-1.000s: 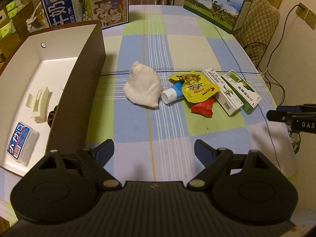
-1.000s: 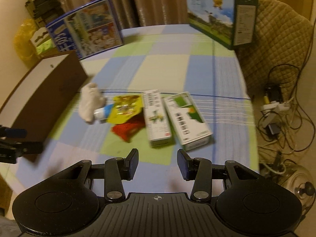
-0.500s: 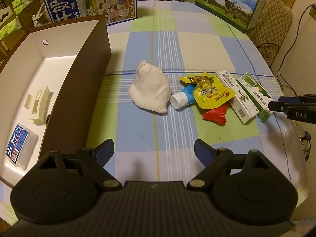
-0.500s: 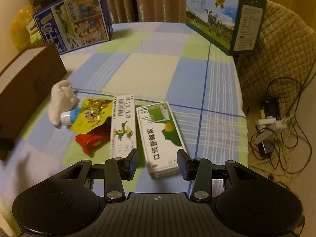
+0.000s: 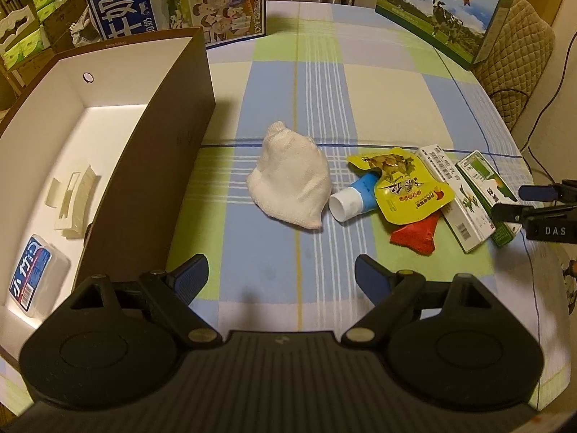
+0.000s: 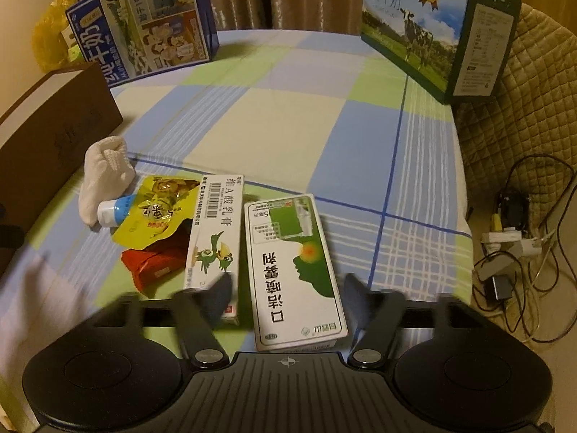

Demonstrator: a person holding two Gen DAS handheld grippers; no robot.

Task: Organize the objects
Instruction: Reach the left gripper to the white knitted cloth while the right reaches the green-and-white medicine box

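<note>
I am working over a table under a checked cloth point(image 6: 288, 126) of blue, green and cream squares, with curtains hanging behind it and two big milk cartons point(image 5: 436, 18) standing at its far edge. A quilted chair point(image 6: 523, 90) is sitting beside the table, and cables point(image 6: 523, 252) are trailing on the floor below it.

My landmark is the brown box point(image 5: 162, 137), lying open with a white inside, where a small blue-labelled case point(image 5: 34, 278) and some cream plastic pieces point(image 5: 74, 202) are resting. Beside the box a white sock point(image 5: 292, 180) is lying in a crumpled heap. Past the sock, away from the box, a blue tube point(image 5: 355, 198) is poking out from under a yellow pouch point(image 5: 407, 191), which is overlapping a red packet point(image 5: 416, 236). Farther still, a long white carton point(image 6: 214, 238) and a green-and-white carton point(image 6: 292, 267) are lying side by side.

My left gripper point(image 5: 281, 276) is hanging spread wide over bare cloth near the box. My right gripper point(image 6: 286, 294) is spread wide around the near end of the green-and-white carton; its fingers are blurred, so I cannot tell whether they are touching it.
</note>
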